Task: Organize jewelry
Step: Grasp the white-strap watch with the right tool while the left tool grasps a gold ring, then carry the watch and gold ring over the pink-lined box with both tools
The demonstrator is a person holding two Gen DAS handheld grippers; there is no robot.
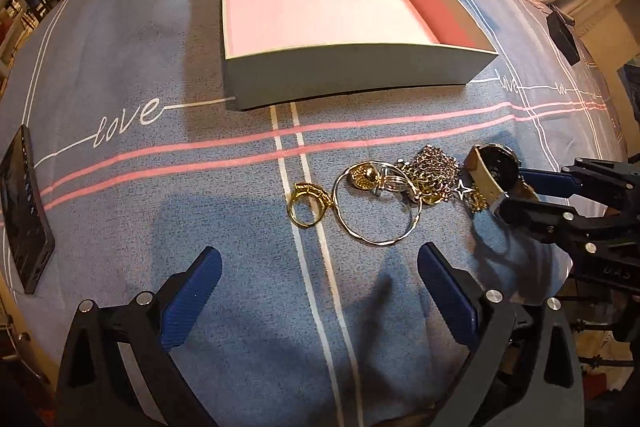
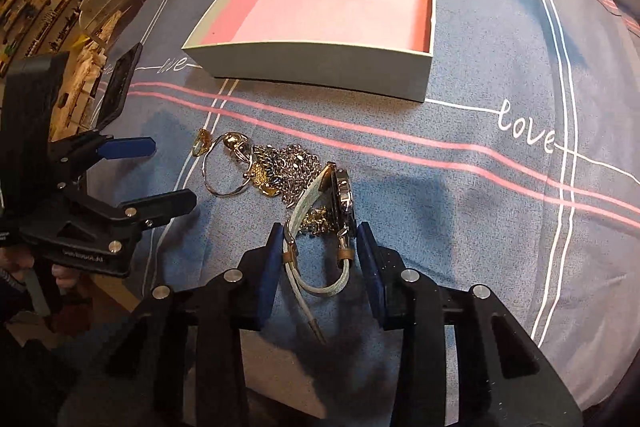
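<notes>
A pile of jewelry lies on the blue cloth: a gold ring (image 1: pixel 306 205), a thin bangle (image 1: pixel 376 205), silver chains (image 1: pixel 434 163) and a watch (image 1: pixel 494 171) with a pale strap. An empty white box (image 1: pixel 344 75) with pink lining stands behind it; it also shows in the right wrist view (image 2: pixel 320 67). My left gripper (image 1: pixel 320 267) is open, just before the ring and bangle. My right gripper (image 2: pixel 320 239) straddles the watch (image 2: pixel 342 199) and its strap; the pads sit close to it, and contact is unclear.
A black phone (image 1: pixel 24 211) lies at the left edge of the cloth. A small black object (image 1: pixel 562 35) sits at the far right. The cloth's edge drops off at the left, with shelves and chairs beyond.
</notes>
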